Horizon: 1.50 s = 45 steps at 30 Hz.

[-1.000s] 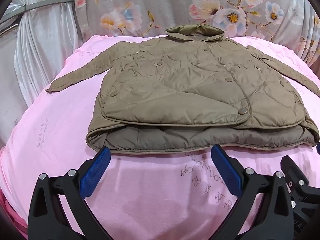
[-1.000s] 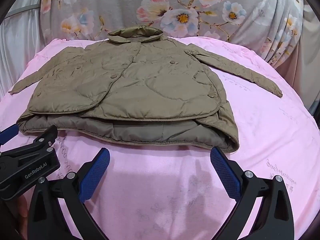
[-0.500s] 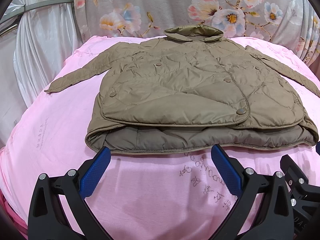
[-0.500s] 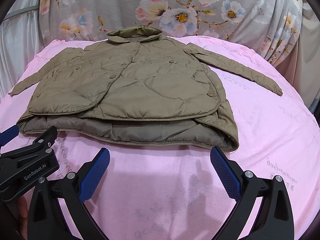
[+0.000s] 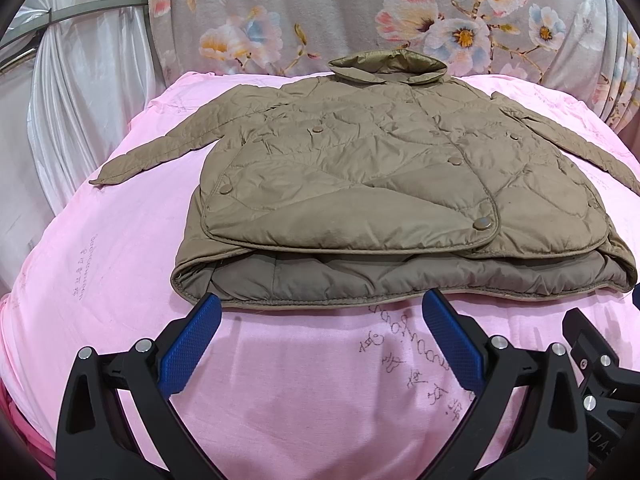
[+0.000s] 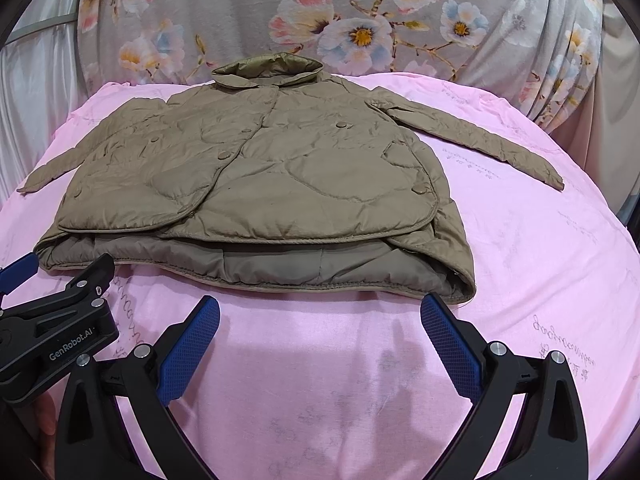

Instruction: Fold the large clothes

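Note:
A khaki quilted jacket (image 5: 380,184) lies front up on the pink sheet (image 5: 304,380), collar at the far side, both sleeves spread out sideways. Its lower part is folded up, so the folded hem faces me. It shows the same way in the right wrist view (image 6: 272,184). My left gripper (image 5: 320,308) is open and empty, its blue fingertips just short of the left half of the folded hem. My right gripper (image 6: 320,308) is open and empty, just short of the right half of the hem. The two grippers sit side by side.
The pink sheet (image 6: 540,280) covers a rounded surface that drops off at left and right. A grey floral cloth (image 5: 360,20) hangs behind the jacket. White drapes (image 5: 72,100) hang at the far left.
Both grippers have crept slightly forward toward the folded hem. The jacket has not moved.

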Each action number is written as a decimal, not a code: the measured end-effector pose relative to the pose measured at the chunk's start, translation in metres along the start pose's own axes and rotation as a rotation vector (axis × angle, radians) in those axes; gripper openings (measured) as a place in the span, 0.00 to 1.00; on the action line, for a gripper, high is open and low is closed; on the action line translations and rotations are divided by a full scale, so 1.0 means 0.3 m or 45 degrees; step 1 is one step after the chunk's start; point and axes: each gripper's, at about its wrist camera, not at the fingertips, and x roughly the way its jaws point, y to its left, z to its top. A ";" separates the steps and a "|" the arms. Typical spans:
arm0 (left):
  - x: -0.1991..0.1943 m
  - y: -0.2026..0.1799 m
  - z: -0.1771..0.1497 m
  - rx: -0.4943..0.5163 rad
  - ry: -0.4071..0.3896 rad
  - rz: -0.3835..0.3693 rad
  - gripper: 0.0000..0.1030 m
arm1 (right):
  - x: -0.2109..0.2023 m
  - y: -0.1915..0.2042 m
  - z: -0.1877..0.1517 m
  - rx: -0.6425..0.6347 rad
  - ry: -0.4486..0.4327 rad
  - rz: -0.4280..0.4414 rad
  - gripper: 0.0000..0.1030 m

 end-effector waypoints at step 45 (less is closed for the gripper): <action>-0.041 0.007 -0.025 -0.018 -0.025 0.027 0.95 | -0.030 -0.002 -0.003 -0.003 -0.046 0.002 0.95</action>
